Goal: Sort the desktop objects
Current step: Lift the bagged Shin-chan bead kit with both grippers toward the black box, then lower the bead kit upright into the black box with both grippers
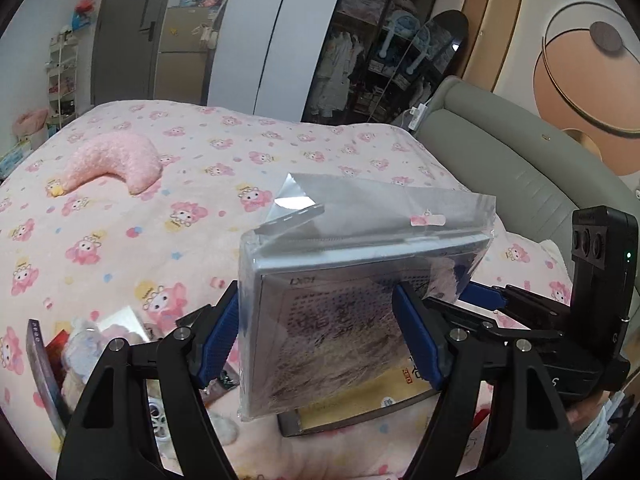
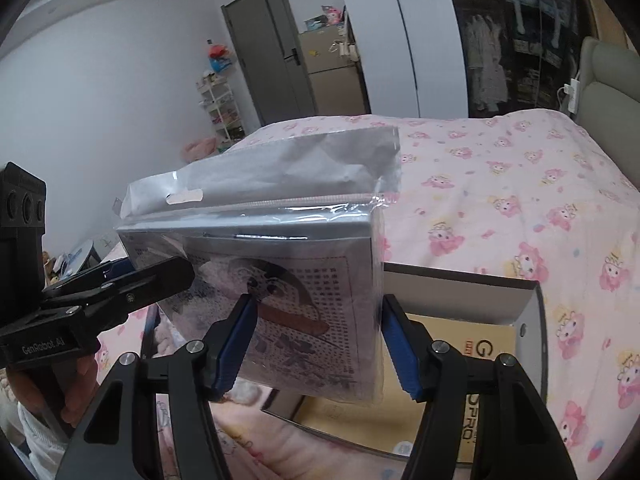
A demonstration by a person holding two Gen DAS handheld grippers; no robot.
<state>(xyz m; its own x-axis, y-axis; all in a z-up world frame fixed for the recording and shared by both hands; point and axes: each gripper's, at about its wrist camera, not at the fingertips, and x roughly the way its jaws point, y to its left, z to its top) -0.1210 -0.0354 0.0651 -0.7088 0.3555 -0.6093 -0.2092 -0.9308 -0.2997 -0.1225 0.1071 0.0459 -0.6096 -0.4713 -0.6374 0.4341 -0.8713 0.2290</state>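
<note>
Left gripper (image 1: pixel 316 300) has its blue ribbed pads on either side of the flat grey box sealed in a clear glossy plastic bag (image 1: pixel 340 264). The left pad sits at the bag's edge and the right pad lies across the printed face, so I cannot tell whether it is clamping or only cradling. The package hangs tilted in the air above the fleecy pink cartoon-print bedspread (image 1: pixel 200 208), between the 2 tools. Right gripper (image 2: pixel 318 308) straddles the other end; its right pad stands just beside the film edge, so its hold is equally unclear. The main risk is slip, because the film is slick and crinkled. The rigid box could also slide inside its loose sleeve, and the empty folded flap on top offers nothing firm. If 1 side gives way first, the package would likely swing and twist out of the other. Below and to the right lies the open brown cardboard carton with a pale flap (image 2: pixel 460 292). A drop could catch its stiff rim, and the soft bedding beneath may let the carton tip or shift.
</note>
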